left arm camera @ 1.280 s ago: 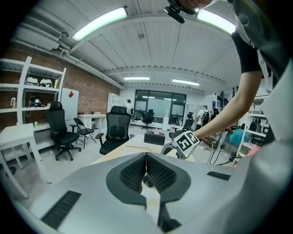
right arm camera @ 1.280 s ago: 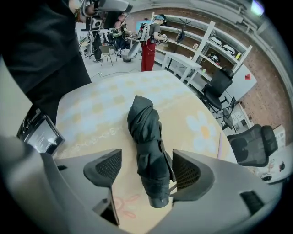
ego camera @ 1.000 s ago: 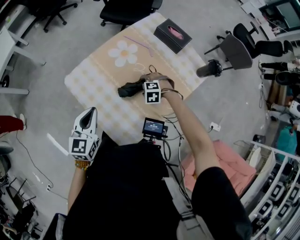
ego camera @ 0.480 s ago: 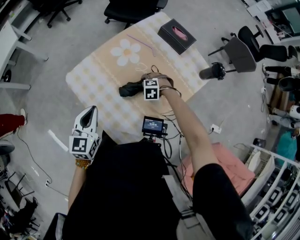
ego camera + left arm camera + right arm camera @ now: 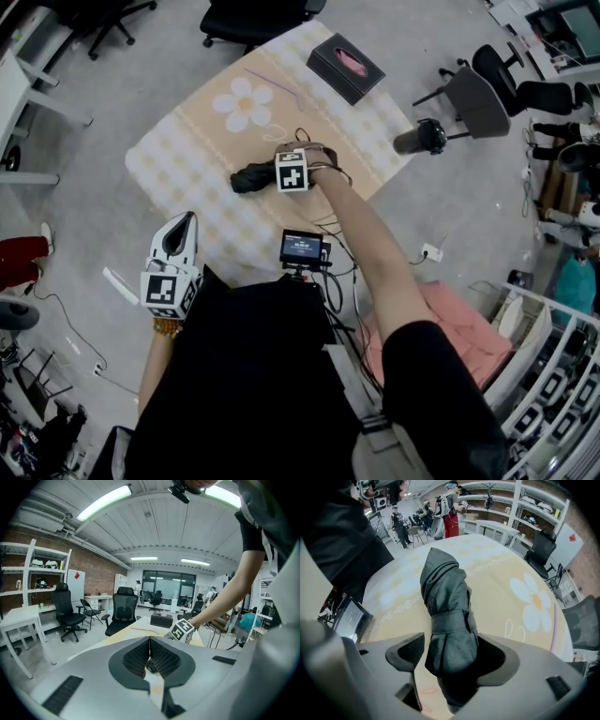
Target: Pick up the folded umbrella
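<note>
The folded black umbrella [image 5: 249, 177] lies on the table with the checked yellow cloth [image 5: 183, 159]. My right gripper [image 5: 273, 175] reaches over the table's near side and its jaws stand open around the umbrella's end. In the right gripper view the strapped bundle of the umbrella [image 5: 447, 606] fills the space in the right gripper [image 5: 450, 654]; the right pad touches the fabric and a thin gap shows at the left pad [image 5: 408, 652]. My left gripper [image 5: 180, 228] hangs off the table's near left corner. Its left gripper [image 5: 150, 641] pads meet with nothing between them.
A black tissue box [image 5: 345, 67] sits at the table's far corner, and a thin purple stick [image 5: 277, 82] lies near the printed flower [image 5: 237, 101]. A small screen [image 5: 303, 248] with cables stands by the near edge. Office chairs [image 5: 469, 94] surround the table.
My right gripper has slid a little to the left along the umbrella, further over its end. The left gripper has stayed where it was.
</note>
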A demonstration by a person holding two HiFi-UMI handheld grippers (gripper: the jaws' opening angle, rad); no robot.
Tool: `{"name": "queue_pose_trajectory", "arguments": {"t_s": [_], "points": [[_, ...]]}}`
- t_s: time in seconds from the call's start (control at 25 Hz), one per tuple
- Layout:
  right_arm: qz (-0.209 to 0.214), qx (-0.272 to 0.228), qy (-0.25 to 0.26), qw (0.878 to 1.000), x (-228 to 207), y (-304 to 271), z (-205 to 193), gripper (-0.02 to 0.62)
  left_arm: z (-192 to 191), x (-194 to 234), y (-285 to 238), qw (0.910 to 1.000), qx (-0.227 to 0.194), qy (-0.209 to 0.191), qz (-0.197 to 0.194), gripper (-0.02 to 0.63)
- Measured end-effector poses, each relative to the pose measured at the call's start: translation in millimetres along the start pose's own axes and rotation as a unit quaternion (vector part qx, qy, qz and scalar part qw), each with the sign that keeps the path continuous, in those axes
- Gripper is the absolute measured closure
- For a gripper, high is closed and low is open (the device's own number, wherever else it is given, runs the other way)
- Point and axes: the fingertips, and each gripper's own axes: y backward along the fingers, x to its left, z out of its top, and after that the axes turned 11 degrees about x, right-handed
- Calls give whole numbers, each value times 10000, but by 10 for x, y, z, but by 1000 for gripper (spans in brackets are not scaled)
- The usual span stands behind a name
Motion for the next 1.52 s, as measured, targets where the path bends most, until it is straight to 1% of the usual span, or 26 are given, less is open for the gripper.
{"name": "queue_pose_trajectory", "arguments": {"t_s": [0.6, 0.92, 1.0, 1.12, 1.28, 1.52], "points": [[43, -114, -92, 9999, -7, 11, 1, 265, 88, -112, -195, 9999, 68, -69, -135, 592], [-16, -60, -161, 9999, -11, 1, 0, 267, 62, -114, -216, 9997, 116, -149, -160, 592], [-23, -22, -190, 9998, -5, 5, -1, 273, 62, -107, -210, 9997, 110, -145, -169, 592], [-3, 17, -325, 9995, 29, 15, -12, 310, 71, -103, -201, 9996, 91, -155, -195, 592], [-54, -61, -623, 9980, 87, 12, -9, 361, 77, -112, -195, 9995, 69, -201, -242, 592], [-152, -42, -969, 9952, 128, 16, -40, 379, 93, -160, -189, 9991, 47, -268, -335, 592]]}}
